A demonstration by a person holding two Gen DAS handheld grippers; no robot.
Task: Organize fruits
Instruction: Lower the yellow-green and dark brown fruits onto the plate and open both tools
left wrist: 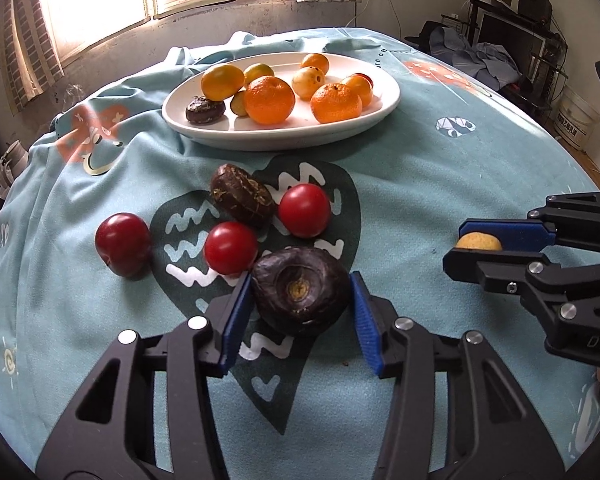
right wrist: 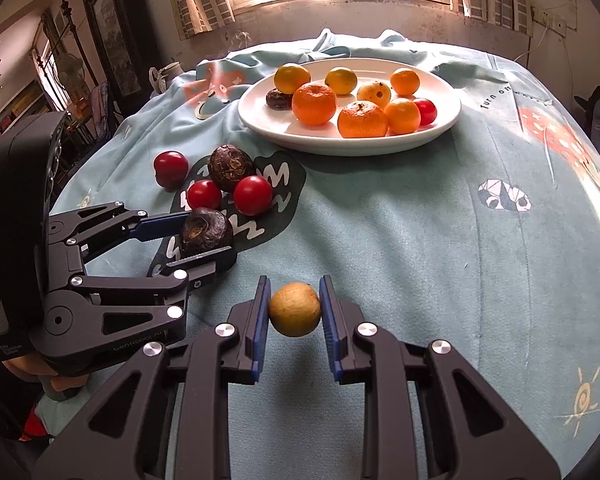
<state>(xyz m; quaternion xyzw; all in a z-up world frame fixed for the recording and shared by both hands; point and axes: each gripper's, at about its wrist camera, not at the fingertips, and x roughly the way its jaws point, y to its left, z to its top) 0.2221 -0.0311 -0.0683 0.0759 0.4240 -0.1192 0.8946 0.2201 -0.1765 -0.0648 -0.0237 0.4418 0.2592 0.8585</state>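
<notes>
both claws grip fruit: the left gripper (left wrist: pixel 300 300) pinches a dark fruit (left wrist: pixel 300 290), the right gripper (right wrist: pixel 294 308) a small yellow fruit (right wrist: pixel 295 309). i think next is carrying them to the white plate (right wrist: pixel 440 130) and releasing gently.

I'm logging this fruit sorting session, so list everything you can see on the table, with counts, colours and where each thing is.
plate: one, white, oval, far middle of the table
orange citrus fruits: six, orange to yellow-orange, on the plate
pale yellow fruit: one, spotted, on the plate
plate tomato: one, red, plate's right edge
plate chestnut: one, dark brown, plate's left edge
loose red fruits: three, red, on the cloth near the heart print
loose water chestnut: one, dark brown, among the red fruits
tablecloth: one, light teal, printed
held water chestnut: one, dark brown, between the left claw's fingers
small round fruit: one, tan-yellow, in the right claw
left claw: black, blue pads
right claw: black, blue pads
</notes>
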